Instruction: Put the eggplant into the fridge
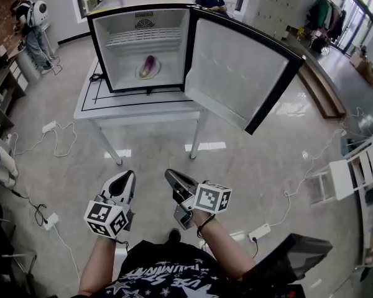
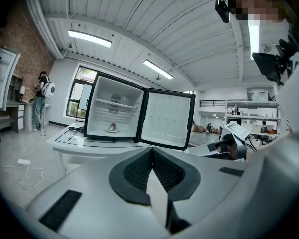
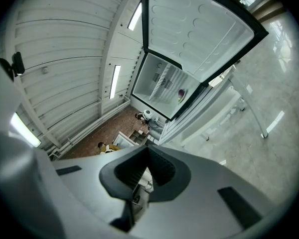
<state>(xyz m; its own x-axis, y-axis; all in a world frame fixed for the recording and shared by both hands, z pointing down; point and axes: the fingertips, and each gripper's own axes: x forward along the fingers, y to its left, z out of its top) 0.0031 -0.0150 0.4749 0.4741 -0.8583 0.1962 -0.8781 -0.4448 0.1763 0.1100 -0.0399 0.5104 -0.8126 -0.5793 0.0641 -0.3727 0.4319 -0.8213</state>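
Note:
A purple eggplant (image 1: 149, 64) lies on a small plate (image 1: 141, 74) on the floor of the open mini fridge (image 1: 102, 48), which stands on a white table (image 1: 137, 109). The fridge door (image 1: 236, 73) is swung wide to the right. The eggplant also shows small in the left gripper view (image 2: 112, 127) and the right gripper view (image 3: 182, 93). My left gripper (image 1: 127, 179) and right gripper (image 1: 171, 176) hang low over the floor, well short of the table. Both are shut with nothing between their jaws (image 2: 150, 152) (image 3: 146, 152).
Power strips (image 1: 48, 126) and cables (image 1: 31, 213) lie on the floor at left; another strip (image 1: 259, 231) at lower right. White shelving (image 1: 360, 172) stands at the right. A person (image 1: 32, 33) stands far left, another (image 1: 211, 0) sits behind the fridge.

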